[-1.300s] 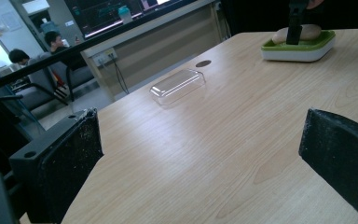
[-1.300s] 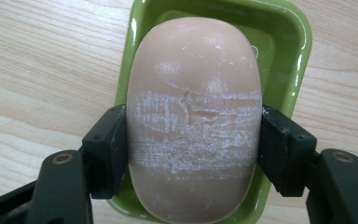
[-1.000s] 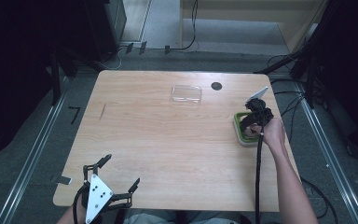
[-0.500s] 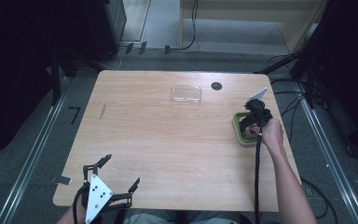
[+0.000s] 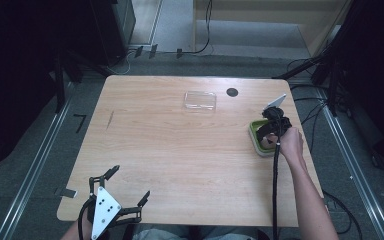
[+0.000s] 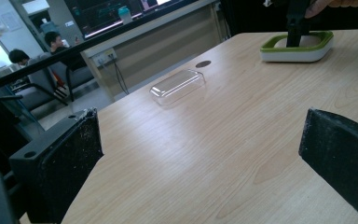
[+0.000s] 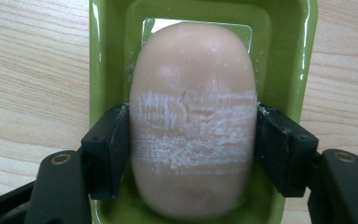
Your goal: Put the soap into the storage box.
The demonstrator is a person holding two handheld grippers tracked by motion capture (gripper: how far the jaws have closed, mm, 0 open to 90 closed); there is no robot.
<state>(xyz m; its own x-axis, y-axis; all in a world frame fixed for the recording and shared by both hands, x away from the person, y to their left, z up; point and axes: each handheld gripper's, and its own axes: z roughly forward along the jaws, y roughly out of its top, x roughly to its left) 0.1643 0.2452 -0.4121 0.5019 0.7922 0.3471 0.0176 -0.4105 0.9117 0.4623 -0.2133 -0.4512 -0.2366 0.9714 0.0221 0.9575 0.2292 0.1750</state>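
The left gripper (image 5: 122, 192) is held at the near left edge of the table (image 5: 180, 150), its jaws wide apart with nothing between them. Ahead of it and to its right, a clear lid (image 6: 177, 86) lies flat. The right gripper (image 7: 193, 144) is pointed down into the green soap dish (image 7: 107, 56); its jaws are clamped on the sides of the pink soap bar (image 7: 193, 116), which lies in the dish.

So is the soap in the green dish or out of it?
In: the soap lies inside the green dish, right gripper clamped on its sides.
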